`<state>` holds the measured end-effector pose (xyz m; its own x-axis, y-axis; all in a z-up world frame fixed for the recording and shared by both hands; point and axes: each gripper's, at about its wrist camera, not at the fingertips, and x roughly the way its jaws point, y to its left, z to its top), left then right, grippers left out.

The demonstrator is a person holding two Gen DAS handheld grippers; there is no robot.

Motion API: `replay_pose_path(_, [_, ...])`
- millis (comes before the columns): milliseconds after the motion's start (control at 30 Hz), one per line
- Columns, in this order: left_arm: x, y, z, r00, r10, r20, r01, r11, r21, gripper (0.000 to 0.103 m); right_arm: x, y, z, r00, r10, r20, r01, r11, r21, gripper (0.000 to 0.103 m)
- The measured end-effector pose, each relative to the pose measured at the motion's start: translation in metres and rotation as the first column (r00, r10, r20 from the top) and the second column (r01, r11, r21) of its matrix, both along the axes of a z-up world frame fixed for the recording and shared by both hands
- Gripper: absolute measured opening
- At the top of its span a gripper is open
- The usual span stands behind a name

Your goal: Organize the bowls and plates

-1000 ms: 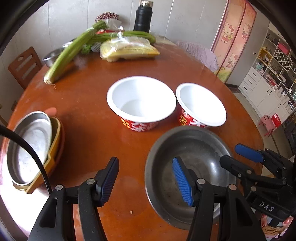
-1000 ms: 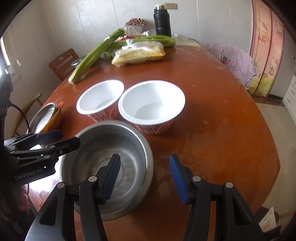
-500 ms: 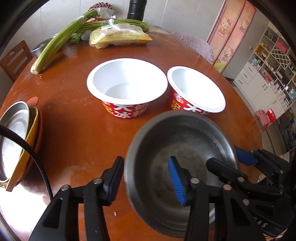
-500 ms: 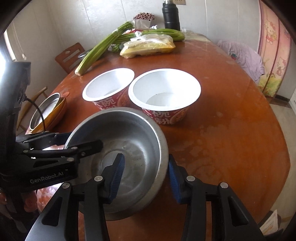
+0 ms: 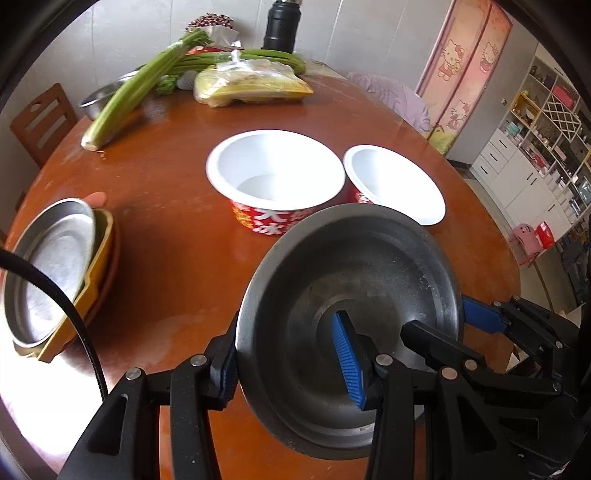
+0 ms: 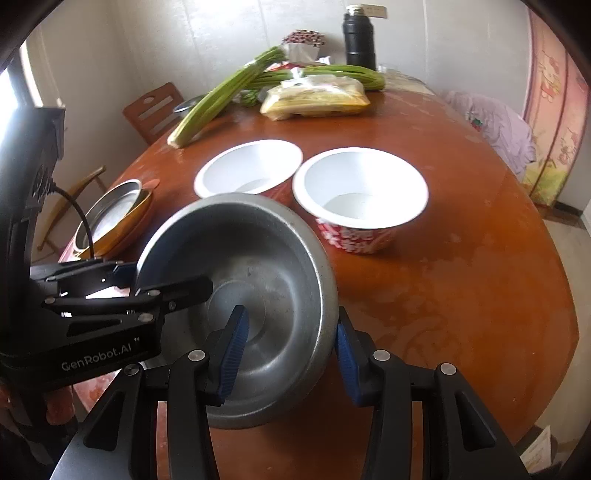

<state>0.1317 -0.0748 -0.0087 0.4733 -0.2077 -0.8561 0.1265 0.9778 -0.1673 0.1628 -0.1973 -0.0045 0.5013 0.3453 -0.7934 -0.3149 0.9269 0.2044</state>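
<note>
A grey steel bowl (image 5: 351, 280) (image 6: 258, 254) hangs tilted above the brown table (image 5: 166, 206), held by both grippers. My left gripper (image 5: 288, 354) is shut on its left rim, one blue pad outside and one inside. My right gripper (image 6: 290, 347) is shut on the opposite rim in the same way. Each gripper shows in the other's view: the right gripper (image 5: 439, 319), the left gripper (image 6: 162, 278). Behind the steel bowl stand two white paper bowls with red sides, a larger (image 5: 273, 173) (image 6: 358, 181) and a smaller (image 5: 391, 181) (image 6: 251, 166). Stacked plates (image 5: 51, 266) (image 6: 114, 210) sit at the left edge.
At the far end of the table lie long green celery stalks (image 5: 136, 96), a yellow food bag (image 5: 251, 85) and a black flask (image 5: 280, 26). A small steel bowl (image 5: 99, 99) and a wooden chair (image 5: 40, 122) are at the far left. The right table edge drops to the floor.
Both grippers have closed on the steel bowl's rim. The bowl has come up off the table and now overlaps the paper bowls in both views.
</note>
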Motion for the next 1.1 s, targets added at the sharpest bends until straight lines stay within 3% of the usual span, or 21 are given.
replay_pose_path(533, [-0.025,0.028,-0.009,0.999,0.046,-0.016,-0.045,0.999,0.014,0.046,-0.021,0.031,-0.002,0.997,0.071,-0.005,-0.071,0.997,0.006,0.048])
replay_pose_path(1100, [-0.024,0.032,-0.016,0.999,0.047,-0.019,-0.047,0.999,0.02,0.047,-0.019,0.041,-0.01,0.996,0.09,-0.015,-0.09,0.996,-0.007,0.049])
